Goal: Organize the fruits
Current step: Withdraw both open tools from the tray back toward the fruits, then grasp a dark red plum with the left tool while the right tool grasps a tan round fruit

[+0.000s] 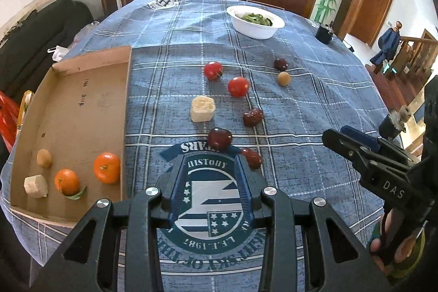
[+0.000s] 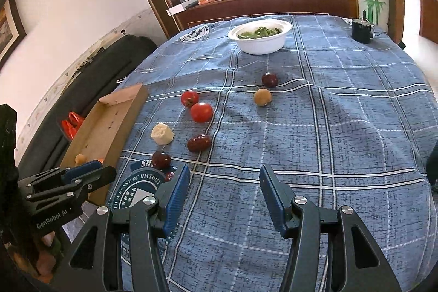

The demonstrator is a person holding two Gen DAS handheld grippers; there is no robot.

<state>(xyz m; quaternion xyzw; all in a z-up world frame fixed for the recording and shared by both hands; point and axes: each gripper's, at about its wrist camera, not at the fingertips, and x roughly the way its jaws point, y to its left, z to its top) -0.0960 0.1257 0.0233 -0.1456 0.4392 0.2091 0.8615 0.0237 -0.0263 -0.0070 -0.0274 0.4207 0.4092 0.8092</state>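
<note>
- Fruits loose on the blue checked tablecloth [image 1: 314, 127]: two tomatoes [image 1: 238, 86], dark red dates [image 1: 219, 138], a tan round fruit [image 1: 283, 78], a pale chunk [image 1: 202, 109].
- Left gripper [image 1: 210, 177] empty, fingers parted, nearest date just beyond the tips, another beside the right fingertip.
- Right gripper [image 2: 224, 190] open wider, empty, over bare cloth, fruits farther and left.
- Cardboard tray [image 1: 82, 106] at left holding two oranges [image 1: 106, 167].

Left tool [image 1: 210, 177] and right tool [image 2: 224, 199] angled downward, jaws parted, empty.
</note>
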